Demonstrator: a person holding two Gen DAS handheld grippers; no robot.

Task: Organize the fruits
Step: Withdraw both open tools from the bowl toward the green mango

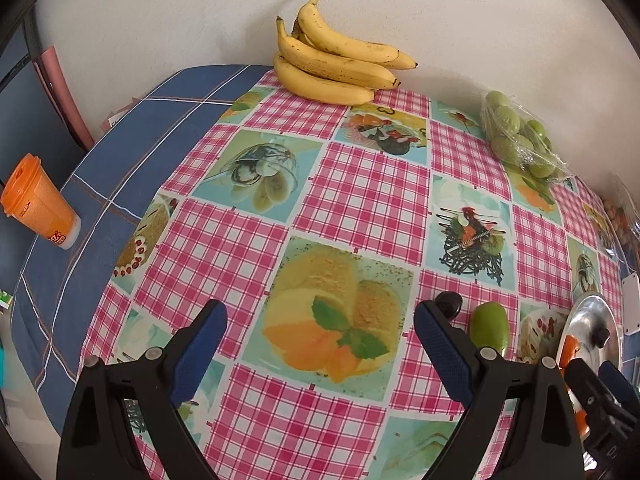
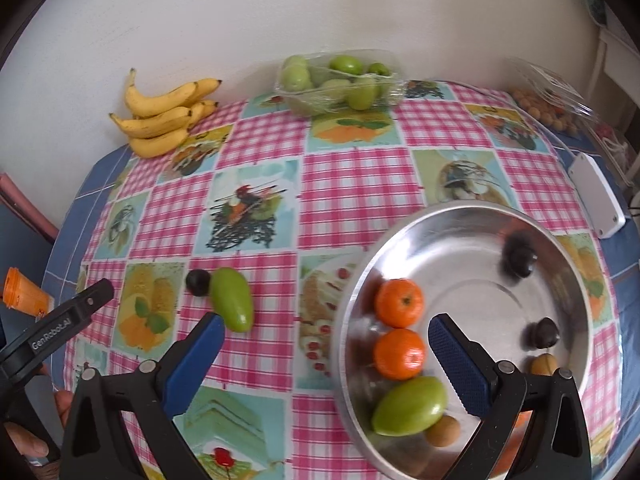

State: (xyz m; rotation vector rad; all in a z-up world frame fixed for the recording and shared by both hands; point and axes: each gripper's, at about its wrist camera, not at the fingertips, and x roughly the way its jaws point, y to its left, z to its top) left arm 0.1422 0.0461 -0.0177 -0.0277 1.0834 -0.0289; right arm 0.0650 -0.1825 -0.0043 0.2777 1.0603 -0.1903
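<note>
The oblong green fruit (image 2: 232, 299) lay on the checked tablecloth (image 2: 344, 184), outside the steel bowl (image 2: 472, 216), long axis running eleven to five. It sat at eleven o'clock from the right gripper (image 2: 326, 350) and two o'clock from the left gripper (image 1: 320, 348); both stood wide, empty.

**Two wrist cameras, one worktop**

Each fisheye camera sits just behind its tool and looks steeply down and forward across the checked-cloth worktop (image 1: 360, 196) toward the white wall. The left view covers the worktop's left part, the right view its right. Both share the yellow banana bunch (image 1: 336, 60) and the loose oblong green fruit (image 2: 232, 300).
</note>
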